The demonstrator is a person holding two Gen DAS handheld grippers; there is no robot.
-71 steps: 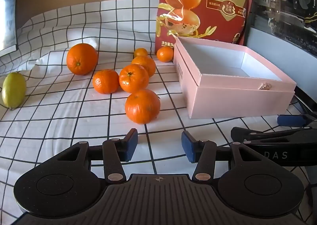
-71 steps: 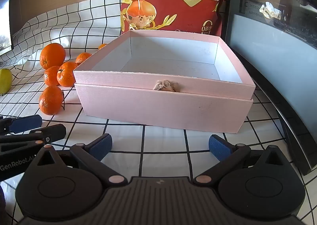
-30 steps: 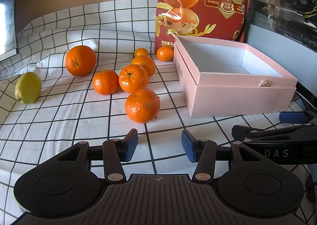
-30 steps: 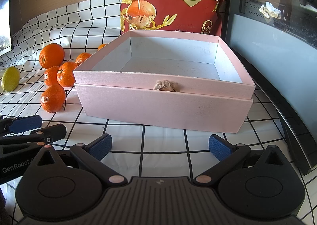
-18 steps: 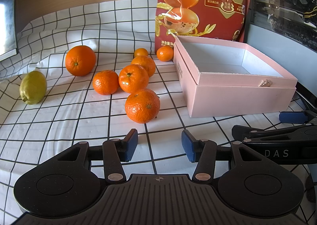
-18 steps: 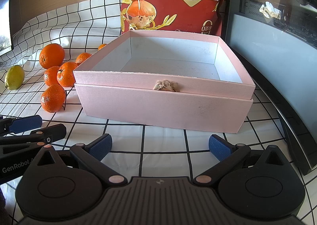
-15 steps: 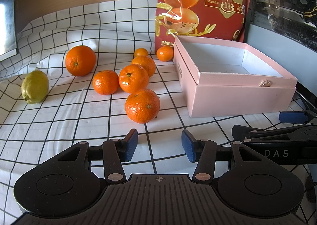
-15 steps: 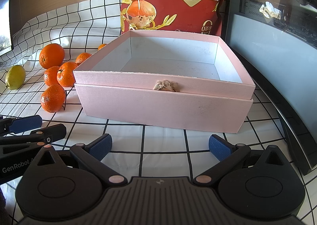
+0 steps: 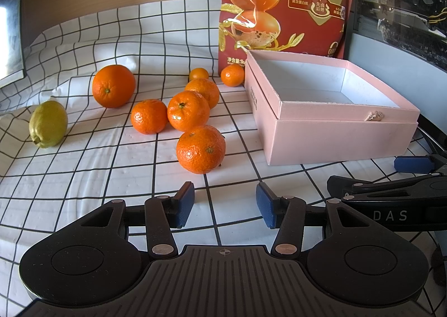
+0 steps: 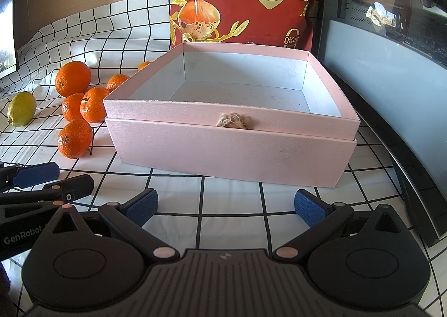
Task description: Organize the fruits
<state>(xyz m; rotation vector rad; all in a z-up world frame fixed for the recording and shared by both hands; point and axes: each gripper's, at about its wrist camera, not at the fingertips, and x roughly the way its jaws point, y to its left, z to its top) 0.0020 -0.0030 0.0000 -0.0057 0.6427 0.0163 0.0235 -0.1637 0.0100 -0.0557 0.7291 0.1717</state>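
Note:
Several oranges lie on the checked cloth: the nearest orange (image 9: pixel 201 149) sits just ahead of my left gripper (image 9: pixel 225 202), which is open and empty. A big orange (image 9: pixel 113 85) is at the back left, and a yellow-green lemon (image 9: pixel 48 127) lies further left. The open pink box (image 9: pixel 335 132) stands to the right with nothing in it. My right gripper (image 10: pixel 226 205) is open and empty, just in front of the pink box (image 10: pixel 232 149). The nearest orange (image 10: pixel 74 142) and the lemon (image 10: pixel 21 108) show at its left.
A tall red snack bag (image 9: pixel 285 7) stands behind the box. A dark glass-fronted case (image 10: pixel 391 51) runs along the right. A dark screen edge (image 9: pixel 11 15) is at the far left. The cloth (image 9: pixel 83 166) is wrinkled at the back.
The lemon has rolled to the right, towards the oranges. Both grippers and the box have stayed where they were.

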